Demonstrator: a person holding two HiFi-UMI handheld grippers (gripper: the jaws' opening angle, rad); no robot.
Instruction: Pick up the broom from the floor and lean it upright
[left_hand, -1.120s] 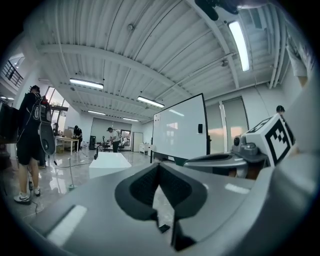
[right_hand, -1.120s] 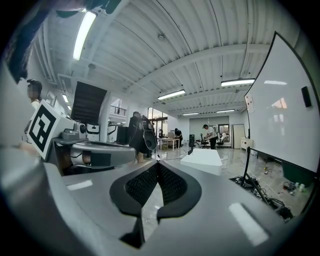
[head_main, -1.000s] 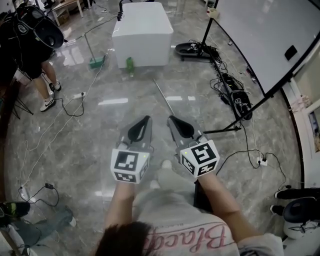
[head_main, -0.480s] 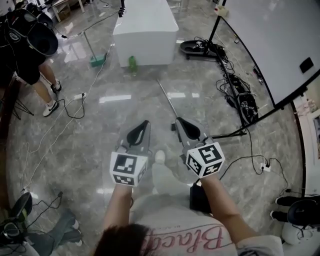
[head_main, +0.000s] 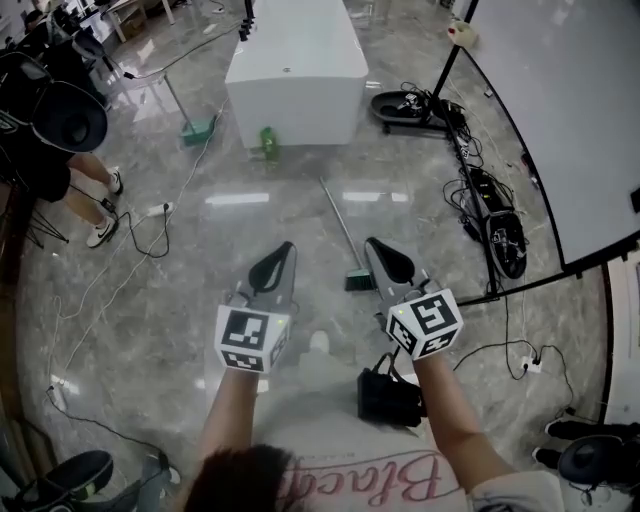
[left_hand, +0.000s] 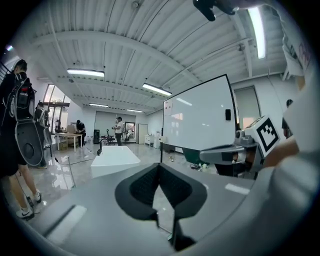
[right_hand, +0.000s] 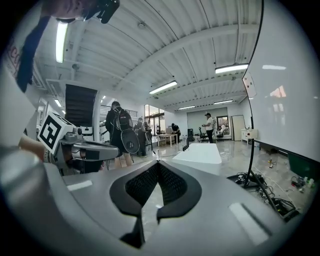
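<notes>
Walking forward with both grippers held out, I have closed most of the gap to the broom (head_main: 341, 226). A second ago only its thin handle showed ahead of me. Now its green head (head_main: 360, 280) is in sight too, flat on the floor (head_main: 180, 260). In the head view it lies between the two grippers, just beside the right gripper (head_main: 373, 243) and a little further from the left gripper (head_main: 288, 246). The handle runs away from me toward the white box (head_main: 295, 60), which has also drawn nearer.

Both pairs of jaws are pressed together with nothing in them, and both point nearly level, well above the broom. So the approach looks about done and the pick itself has not begun. I judge I must spread one pair of jaws and dip down next.

The handle is a slim, straight, pale rod; the head is a small flat block. The floor is polished grey stone, glossy enough to mirror the ceiling lights, so the rod may skid when nudged. My pads (right_hand: 144, 186) are black, curved and finely ribbed, which should bite on a smooth rod. The box has flat, smooth sides, a likely place to lean the broom.
</notes>
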